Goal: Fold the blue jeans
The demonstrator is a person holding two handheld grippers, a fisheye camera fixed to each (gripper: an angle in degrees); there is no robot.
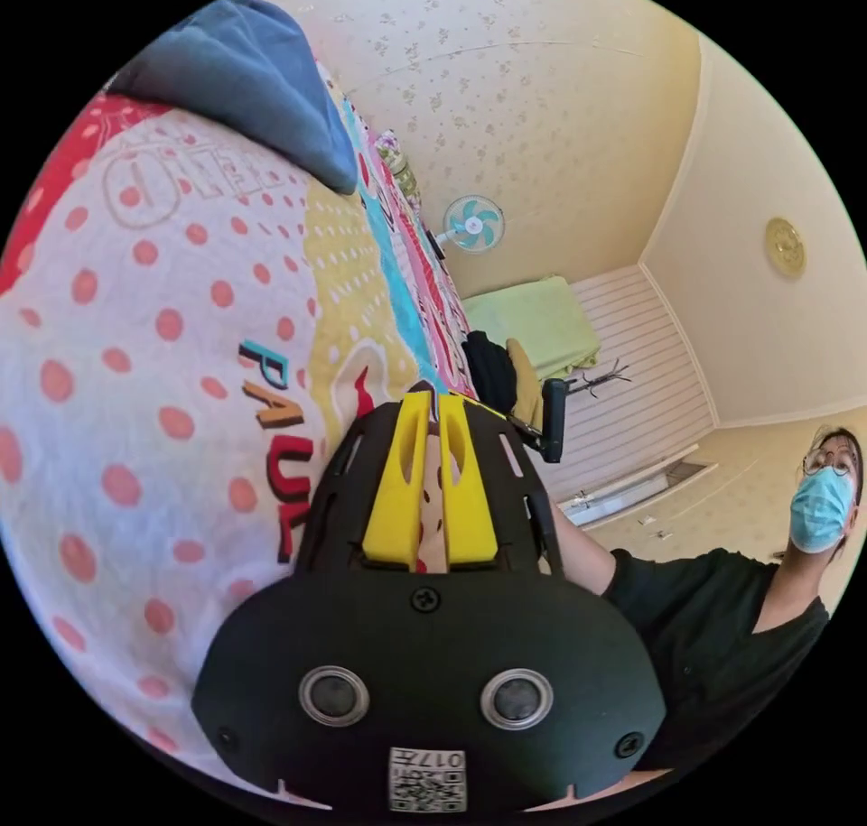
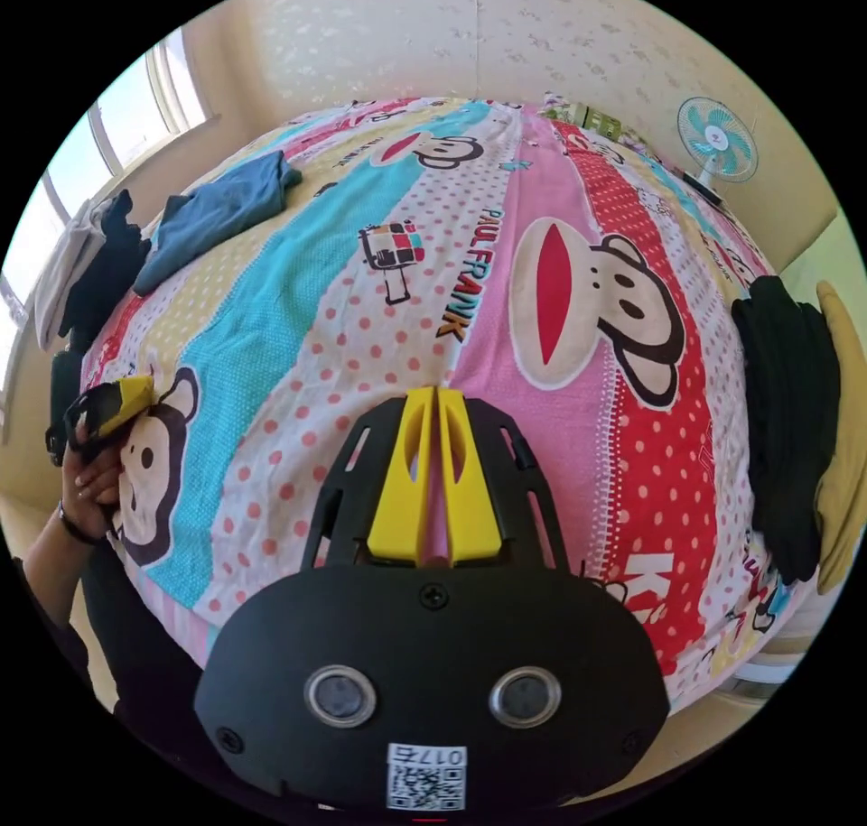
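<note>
Matt black and yellow plastic tool (image 2: 436,402) over a soft printed cotton bedsheet (image 2: 560,465); folded blue cloth (image 2: 221,208) looks matt.

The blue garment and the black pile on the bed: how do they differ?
The blue garment lies flat and spread out near the window side; the black pile is bunched at the opposite edge, beside a mustard-yellow cloth. The blue one lies apart; the black one touches its neighbour. Both rest on the patterned bedsheet, untouched by either gripper.

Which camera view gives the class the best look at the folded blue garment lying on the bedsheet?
The right gripper view: the folded blue garment lies whole on the patterned cartoon bedsheet, its outline and surroundings clear. In the left gripper view, the same blue garment sits at the picture's edge, partly cut off and seen from a low angle.
</note>
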